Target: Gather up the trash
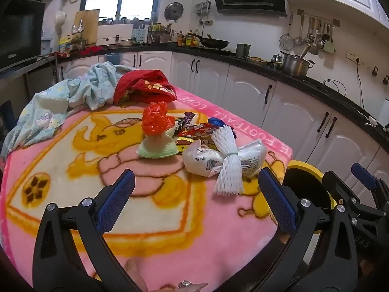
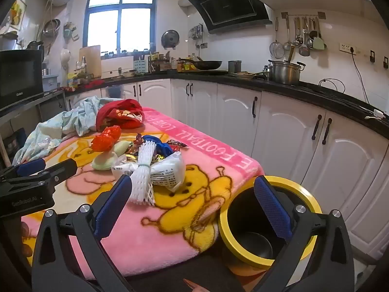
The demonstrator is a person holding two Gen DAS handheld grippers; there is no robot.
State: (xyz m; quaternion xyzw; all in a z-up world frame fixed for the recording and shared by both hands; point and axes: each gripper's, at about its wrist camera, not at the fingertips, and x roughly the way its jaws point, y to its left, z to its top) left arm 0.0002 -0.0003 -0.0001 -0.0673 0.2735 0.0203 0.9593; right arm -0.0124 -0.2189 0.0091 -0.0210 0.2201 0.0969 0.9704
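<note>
While your left gripper [image 1: 197,199] and right gripper [image 2: 193,204] both stand spread wide and empty, the trash pile [image 1: 209,146] lies at twelve o'clock on the pink blanket [image 1: 155,219]. The yellow-rimmed bin [image 2: 267,221] sits at five o'clock; crumpled clothes [image 1: 97,90] lie beyond at eleven.

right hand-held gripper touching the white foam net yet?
Apart. The right wrist view shows the right hand-held gripper open, with pink blanket visible between its blue pads and the white foam net; nothing is between the jaws.
</note>
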